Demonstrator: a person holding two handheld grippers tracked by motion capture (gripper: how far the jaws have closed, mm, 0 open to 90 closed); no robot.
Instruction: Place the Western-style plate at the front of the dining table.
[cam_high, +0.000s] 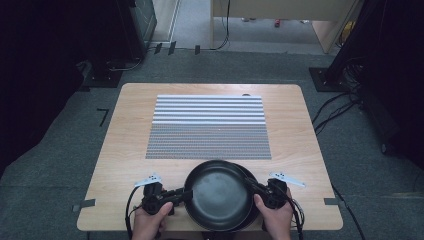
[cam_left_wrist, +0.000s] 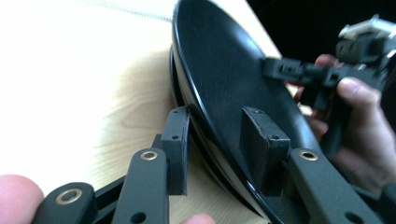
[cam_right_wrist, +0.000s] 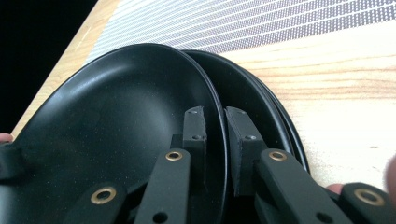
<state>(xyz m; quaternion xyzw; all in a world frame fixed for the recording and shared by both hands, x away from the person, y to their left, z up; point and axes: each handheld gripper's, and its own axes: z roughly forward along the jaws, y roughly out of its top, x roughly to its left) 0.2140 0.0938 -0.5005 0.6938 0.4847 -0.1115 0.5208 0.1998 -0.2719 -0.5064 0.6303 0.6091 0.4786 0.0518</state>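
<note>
A stack of black plates (cam_right_wrist: 250, 93) lies at the near edge of the wooden table (cam_high: 125, 150). The top plate (cam_high: 220, 197) sits shifted to the left of the ones beneath it. My right gripper (cam_right_wrist: 215, 126) is shut on that plate's right rim, one pad inside the dish and one under it. My left gripper (cam_left_wrist: 217, 140) straddles the left rim, and its pads stand well apart with a gap beside the rim. In the high view the left gripper (cam_high: 186, 194) and right gripper (cam_high: 251, 186) face each other across the plate. The right gripper (cam_left_wrist: 280, 70) also appears across the plate in the left gripper view.
A grey-and-white striped mat (cam_high: 207, 125) covers the middle of the table beyond the plates. Bare wood runs along both sides of it. Dark equipment and cables stand on the floor around the table.
</note>
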